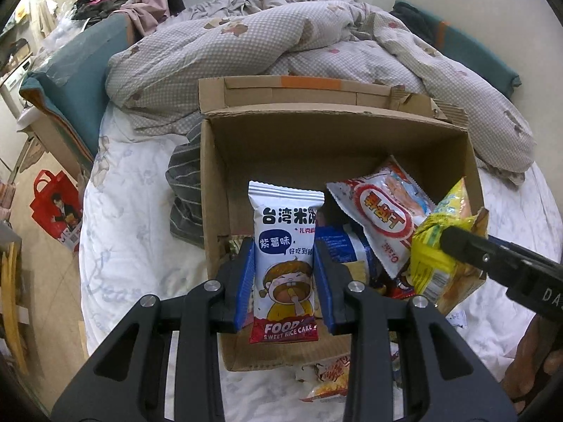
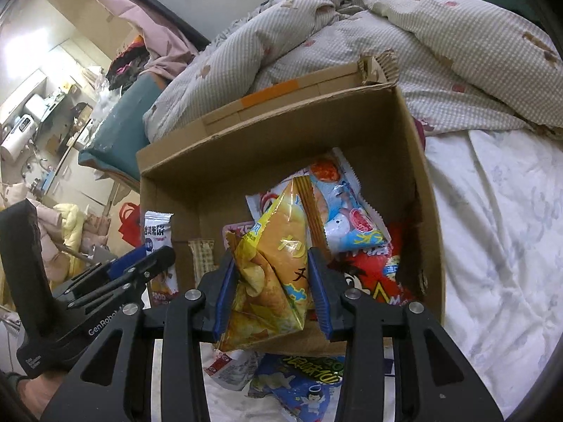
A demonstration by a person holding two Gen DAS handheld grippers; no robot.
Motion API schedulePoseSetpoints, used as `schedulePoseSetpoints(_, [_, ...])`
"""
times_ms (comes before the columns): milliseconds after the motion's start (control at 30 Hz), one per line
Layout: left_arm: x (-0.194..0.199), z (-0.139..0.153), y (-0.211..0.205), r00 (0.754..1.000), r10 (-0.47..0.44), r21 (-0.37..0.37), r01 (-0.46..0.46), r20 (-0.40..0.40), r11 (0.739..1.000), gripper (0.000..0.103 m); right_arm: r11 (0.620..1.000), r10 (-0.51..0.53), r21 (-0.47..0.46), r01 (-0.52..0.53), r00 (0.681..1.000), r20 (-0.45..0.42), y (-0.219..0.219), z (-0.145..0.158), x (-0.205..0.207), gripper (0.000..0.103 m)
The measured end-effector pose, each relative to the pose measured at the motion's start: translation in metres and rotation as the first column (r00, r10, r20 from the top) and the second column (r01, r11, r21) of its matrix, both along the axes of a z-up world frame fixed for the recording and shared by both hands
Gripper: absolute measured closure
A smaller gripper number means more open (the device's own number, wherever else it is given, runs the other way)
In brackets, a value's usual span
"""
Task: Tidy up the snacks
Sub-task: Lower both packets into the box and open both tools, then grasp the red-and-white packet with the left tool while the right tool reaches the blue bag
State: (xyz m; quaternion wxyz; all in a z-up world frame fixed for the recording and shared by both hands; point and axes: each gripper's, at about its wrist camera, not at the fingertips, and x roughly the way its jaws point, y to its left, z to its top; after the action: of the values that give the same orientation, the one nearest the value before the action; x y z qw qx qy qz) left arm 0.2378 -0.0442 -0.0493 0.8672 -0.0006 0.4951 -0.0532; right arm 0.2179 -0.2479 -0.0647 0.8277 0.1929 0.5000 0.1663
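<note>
My left gripper (image 1: 284, 274) is shut on a white rice cake packet (image 1: 285, 246) and holds it upright over the near left part of the open cardboard box (image 1: 211, 183). My right gripper (image 2: 271, 292) is shut on a yellow chip bag (image 2: 278, 274) over the box's near edge (image 2: 292, 343). The chip bag (image 1: 440, 246) and the right gripper also show in the left wrist view, at the box's right side. The rice cake packet (image 2: 158, 232) shows in the right wrist view too. Several snack packets lie inside the box, among them a white and red one (image 1: 383, 218) and a red one (image 2: 373, 274).
The box stands on a bed with a white sheet (image 1: 133, 246). A rumpled checked quilt (image 1: 281, 42) lies behind it. Loose snack packets lie on the sheet in front of the box (image 2: 299, 383). A striped cloth (image 1: 184, 190) lies left of the box. A red bag (image 1: 56, 207) stands on the floor.
</note>
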Motion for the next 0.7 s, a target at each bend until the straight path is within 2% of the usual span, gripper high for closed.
schedulePoseSetpoints(233, [0.001,-0.003,0.0,1.0,-0.008,-0.001,0.008,-0.012,1.0,0.072,0.999,0.0,0.033,0.0,1.0,-0.014,0.002,-0.002,0.004,0.058])
schedulePoseSetpoints(300, [0.001,-0.002,0.0,1.0,-0.004,0.004,0.004,-0.008,1.0,0.064,0.998,-0.007,0.064,0.009,1.0,-0.023,0.0,-0.003,0.004,0.05])
schedulePoseSetpoints(367, [0.0,0.002,0.002,1.0,0.012,0.013,-0.012,0.012,1.0,0.046,0.996,-0.014,0.094,0.015,1.0,-0.009,-0.002,0.001,0.003,0.024])
schedulePoseSetpoints(400, [-0.001,0.005,0.004,0.999,0.028,0.013,-0.028,0.02,1.0,0.039,0.995,-0.018,0.101,0.017,1.0,0.008,-0.002,0.003,0.002,0.018])
schedulePoseSetpoints(433, [-0.002,0.007,0.007,0.999,0.046,0.005,-0.046,0.027,0.999,0.028,0.995,-0.025,0.099,0.021,0.999,0.034,-0.003,0.007,0.0,0.011])
schedulePoseSetpoints(467, [-0.003,0.008,0.009,0.998,0.057,-0.007,-0.057,0.032,0.998,0.022,0.997,-0.027,0.079,0.023,0.998,0.06,-0.002,0.011,-0.001,0.01])
schedulePoseSetpoints(500, [-0.005,0.011,0.013,0.997,0.068,-0.027,-0.067,0.042,0.997,0.02,0.998,-0.026,0.058,0.021,0.997,0.076,-0.001,0.014,-0.002,0.01])
schedulePoseSetpoints(567, [-0.007,0.012,0.016,0.996,0.07,-0.035,-0.069,0.047,0.997,0.02,1.0,-0.014,0.024,0.012,0.996,0.084,0.001,0.016,-0.001,0.01])
schedulePoseSetpoints(700, [-0.008,0.012,0.018,0.996,0.076,-0.036,-0.075,0.041,0.997,0.02,1.0,-0.017,0.025,0.016,0.998,0.055,0.0,0.011,-0.001,0.01])
